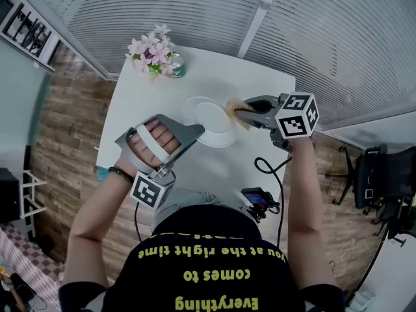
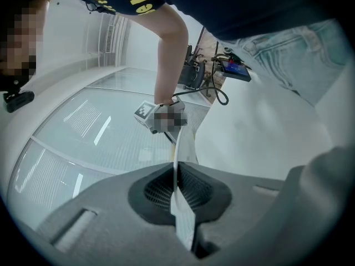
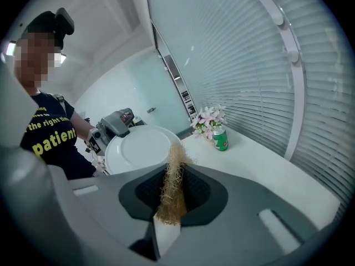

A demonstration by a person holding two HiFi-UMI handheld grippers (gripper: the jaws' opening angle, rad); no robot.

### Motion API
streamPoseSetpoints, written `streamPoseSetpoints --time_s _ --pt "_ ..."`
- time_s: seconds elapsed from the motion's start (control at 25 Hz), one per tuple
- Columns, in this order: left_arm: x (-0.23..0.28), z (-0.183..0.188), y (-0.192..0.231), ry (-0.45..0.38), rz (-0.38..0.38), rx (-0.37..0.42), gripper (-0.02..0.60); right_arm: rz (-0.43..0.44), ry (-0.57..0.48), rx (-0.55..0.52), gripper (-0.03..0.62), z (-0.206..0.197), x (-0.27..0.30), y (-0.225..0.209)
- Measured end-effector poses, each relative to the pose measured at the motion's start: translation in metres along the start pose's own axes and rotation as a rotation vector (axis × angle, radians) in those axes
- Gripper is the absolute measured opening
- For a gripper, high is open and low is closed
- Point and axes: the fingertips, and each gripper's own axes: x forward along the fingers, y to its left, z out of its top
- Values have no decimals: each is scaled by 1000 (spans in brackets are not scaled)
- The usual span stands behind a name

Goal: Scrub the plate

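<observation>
Over the table, the left gripper is clamping the plate by its rim; the right gripper, squeezing a fibrous scrubber, is wanting firm, overlapping strokes.

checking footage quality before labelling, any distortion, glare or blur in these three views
Head view: evenly lit, sharp, blinds bowed by the wide lens; the white plate keeps little surface detail. Left gripper view: heavy fisheye, dark corners, bright streaks across the blinds. Right gripper view: same fisheye; scrubber crisp.
</observation>
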Motion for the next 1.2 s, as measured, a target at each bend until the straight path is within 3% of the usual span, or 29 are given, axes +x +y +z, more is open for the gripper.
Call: streamPoseSetpoints --time_s 0.16,0.56,0.8,1.2 --pt "2 -3 -1 11 -2 -33 9 -16 13 7 51 -5 1 -7" --pt "0 -5 -1 22 -6 -32 9 13 -20 3 51 0 0 5" --pt "-1 -9 1 26 1 -9 9 16 -38 -51 51 14 -4 24" --pt "5 -11 -3 38 -20 -44 9 88 -42 -188 51 39 5 77"
